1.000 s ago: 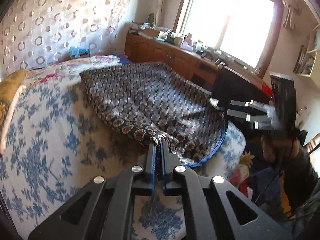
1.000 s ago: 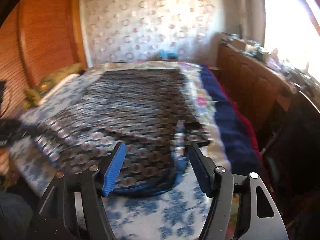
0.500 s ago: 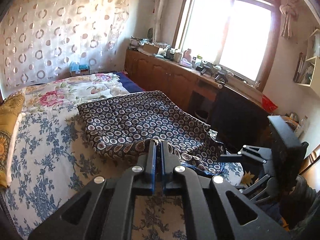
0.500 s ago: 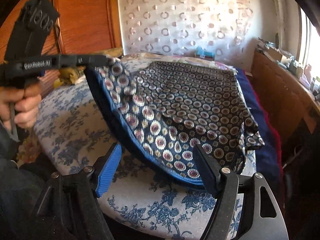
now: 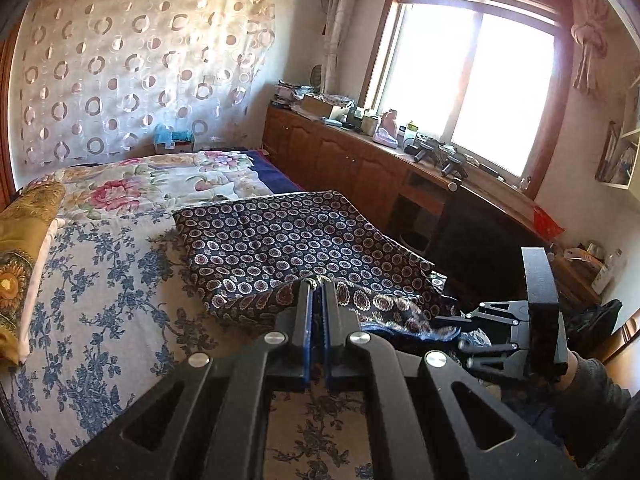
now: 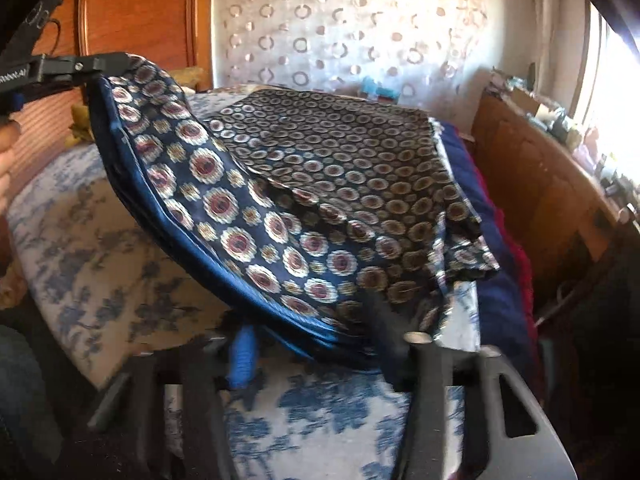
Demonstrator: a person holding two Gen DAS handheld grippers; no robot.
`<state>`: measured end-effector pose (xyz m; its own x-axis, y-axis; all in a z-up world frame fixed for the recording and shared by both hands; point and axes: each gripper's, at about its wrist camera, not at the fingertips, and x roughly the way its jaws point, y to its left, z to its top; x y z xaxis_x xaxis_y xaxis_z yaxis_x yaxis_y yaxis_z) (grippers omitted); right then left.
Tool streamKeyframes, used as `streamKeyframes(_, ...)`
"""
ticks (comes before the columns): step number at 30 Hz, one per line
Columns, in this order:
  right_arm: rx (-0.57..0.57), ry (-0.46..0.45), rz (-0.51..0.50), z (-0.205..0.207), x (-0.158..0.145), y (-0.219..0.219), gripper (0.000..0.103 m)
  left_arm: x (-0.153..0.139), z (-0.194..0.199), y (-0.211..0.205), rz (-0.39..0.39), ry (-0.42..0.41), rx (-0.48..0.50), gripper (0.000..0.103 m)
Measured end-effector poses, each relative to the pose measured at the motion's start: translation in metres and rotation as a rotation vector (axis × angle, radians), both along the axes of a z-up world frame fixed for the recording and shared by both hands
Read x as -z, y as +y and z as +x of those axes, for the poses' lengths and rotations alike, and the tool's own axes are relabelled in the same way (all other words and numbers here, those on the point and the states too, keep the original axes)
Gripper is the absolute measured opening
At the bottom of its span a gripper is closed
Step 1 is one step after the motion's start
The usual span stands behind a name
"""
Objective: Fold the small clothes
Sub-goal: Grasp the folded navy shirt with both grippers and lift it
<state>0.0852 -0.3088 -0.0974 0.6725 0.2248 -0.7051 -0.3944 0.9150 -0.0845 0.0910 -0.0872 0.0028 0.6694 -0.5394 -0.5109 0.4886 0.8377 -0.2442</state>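
One patterned garment point(image 5: 296, 240) is seen, lying across the bed point(image 5: 104, 280) with most of its body flat on the blue-flowered cover and its near hem lifted. The left tool point(image 5: 316, 286) is closed down on that hem at one corner, its two blue-lined fingers pressed together with cloth pinched between them. The blue-bound hem point(image 6: 192, 248) is stretched as a sagging line from that pinch, high at the left of the right wrist view, down to the right tool point(image 6: 312, 344).

The right tool is held with its jaws apart, and the low end of the hem is seen to pass between them; whether cloth is actually gripped cannot be told (the frame is smeared there). The coming move is judged to turn on this: the garment's free corner lies straight ahead of and touching the right tool, which is by far the nearer one, and the hem's long axis runs from tool to tool, crosswise to the bed's length.

Counted: one garment, two tools, one bed, one yellow pillow point(image 5: 20, 248).
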Motion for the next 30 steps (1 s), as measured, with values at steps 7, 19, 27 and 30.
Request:
streamKeyframes(7, 0.014, -0.051, 0.049, 0.024, -0.03, -0.014, 0.003, 0.0, 0.02, 0.01, 0.01, 0.005, -0.032, 0.001)
streamKeyframes(19, -0.018, -0.188, 0.062, 0.108, -0.088, -0.009, 0.002, -0.005, 0.101, 0.02, 0.044, 0.023, -0.092, 0.001)
streamKeyframes(27, -0.055, -0.184, 0.053, 0.166, -0.089, -0.001, 0.002, 0.011, 0.155, 0.024, 0.071, 0.067, -0.136, 0.003)
streamKeyframes(30, -0.063, -0.164, 0.041, 0.185, -0.082, 0.002, 0.002, 0.019, 0.17, 0.022, 0.106, 0.087, -0.134, 0.005)
